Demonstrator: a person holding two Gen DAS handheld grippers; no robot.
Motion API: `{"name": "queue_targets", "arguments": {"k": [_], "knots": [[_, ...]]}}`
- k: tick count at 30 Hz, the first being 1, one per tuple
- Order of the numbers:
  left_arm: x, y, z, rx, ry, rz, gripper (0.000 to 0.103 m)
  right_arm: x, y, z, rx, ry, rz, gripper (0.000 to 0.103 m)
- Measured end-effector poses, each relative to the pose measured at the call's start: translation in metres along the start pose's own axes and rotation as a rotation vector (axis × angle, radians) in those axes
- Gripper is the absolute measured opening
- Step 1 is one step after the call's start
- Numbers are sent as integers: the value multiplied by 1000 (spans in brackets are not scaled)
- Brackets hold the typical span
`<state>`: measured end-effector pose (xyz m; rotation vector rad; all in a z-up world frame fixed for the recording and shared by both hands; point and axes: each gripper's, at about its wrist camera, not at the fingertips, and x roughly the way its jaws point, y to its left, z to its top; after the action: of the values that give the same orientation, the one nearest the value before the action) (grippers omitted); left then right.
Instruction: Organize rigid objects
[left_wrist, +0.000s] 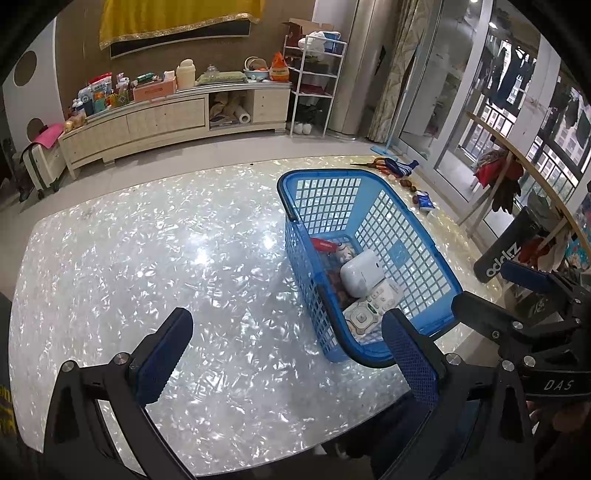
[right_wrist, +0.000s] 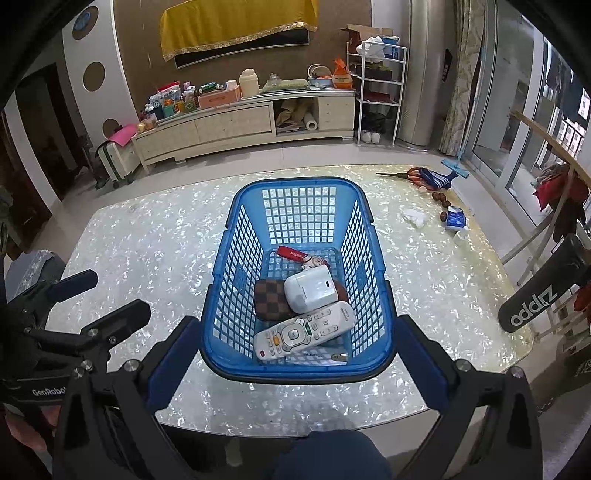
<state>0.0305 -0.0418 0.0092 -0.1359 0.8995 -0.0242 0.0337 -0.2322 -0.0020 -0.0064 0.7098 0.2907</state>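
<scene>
Your right wrist view looks straight down into the blue plastic lattice basket (right_wrist: 299, 280) on the pearly mosaic tabletop (right_wrist: 147, 258), and there you can read its whole load: a white remote control (right_wrist: 303, 330) lying on a diagonal, its long axis running from near-left up to far-right, a white rounded plastic case (right_wrist: 312, 288) touching its far end, a brown checkered wallet (right_wrist: 269, 299) beside the case, and a red keychain tag (right_wrist: 291, 253) farther back. Your left wrist view sees the same basket (left_wrist: 369, 229) from its left side, so the wallet is mostly hidden by the basket wall and only the case (left_wrist: 360, 271) and part of the remote (left_wrist: 376, 299) show clearly. Your right gripper (right_wrist: 299, 354) is spread wide, its blue-padded fingers (right_wrist: 171, 360) flanking the basket's near end, empty. Your left gripper (left_wrist: 284, 358) is also wide and empty, over bare tabletop just left of the basket. The basket's long axis runs away from you.
</scene>
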Motion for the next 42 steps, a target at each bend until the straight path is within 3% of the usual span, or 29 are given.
{"name": "queue_targets", "arguments": {"k": [42], "knots": [[-4,-3,-5,-2,19,-12,103,-2,0,-1,16,17,32,103]]}}
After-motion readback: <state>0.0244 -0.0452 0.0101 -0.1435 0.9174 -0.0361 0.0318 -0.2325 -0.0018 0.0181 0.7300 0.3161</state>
